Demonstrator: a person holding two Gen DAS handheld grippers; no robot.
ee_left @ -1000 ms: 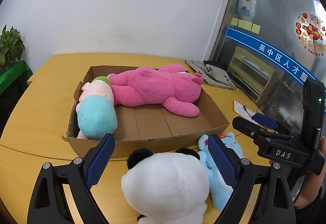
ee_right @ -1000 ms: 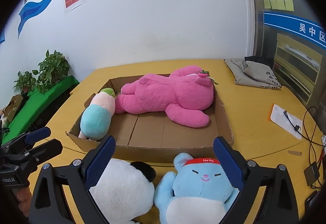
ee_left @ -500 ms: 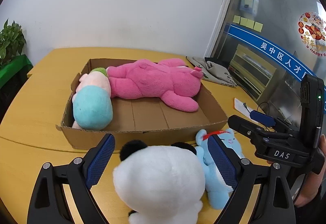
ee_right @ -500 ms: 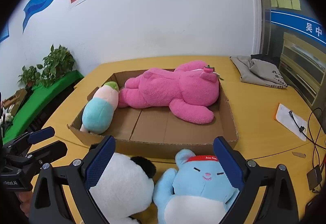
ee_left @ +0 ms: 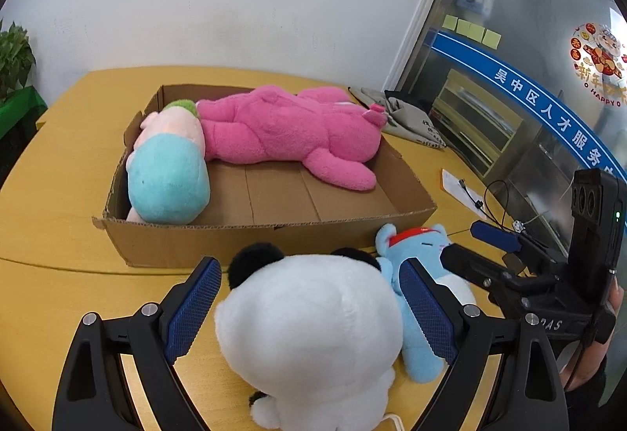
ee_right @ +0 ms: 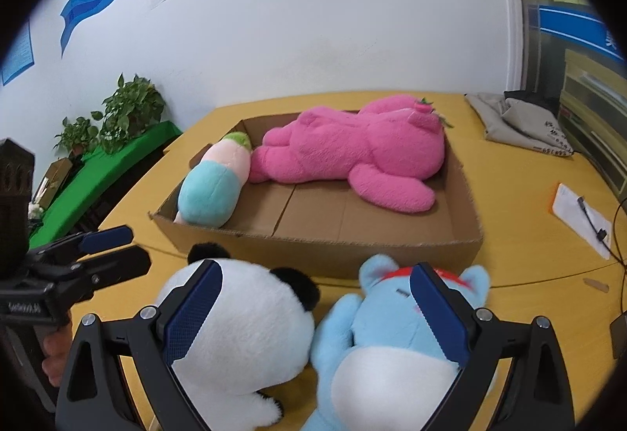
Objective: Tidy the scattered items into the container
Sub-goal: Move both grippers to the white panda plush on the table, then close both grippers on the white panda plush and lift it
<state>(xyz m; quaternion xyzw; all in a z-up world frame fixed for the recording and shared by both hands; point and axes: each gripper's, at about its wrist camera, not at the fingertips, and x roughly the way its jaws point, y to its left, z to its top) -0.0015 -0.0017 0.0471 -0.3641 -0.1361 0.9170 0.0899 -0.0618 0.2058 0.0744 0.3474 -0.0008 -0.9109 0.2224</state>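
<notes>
Grippers have dropped closer: left gripper [ee_left: 309, 307] spread wide around the panda plush [ee_left: 309, 329], right gripper [ee_right: 313, 313] spread over the blue cat plush [ee_right: 392, 344], both lower-frame before the cardboard box [ee_left: 274, 239].

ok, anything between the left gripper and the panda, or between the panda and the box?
Nothing visible blocks the left gripper: its open jaws already straddle the panda. Toward the cardboard box, only its low near wall stands ahead; free floor lies behind it.

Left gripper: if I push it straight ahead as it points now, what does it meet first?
The white panda plush, already between the open left gripper fingers; beyond it, probably the cardboard box wall.
</notes>
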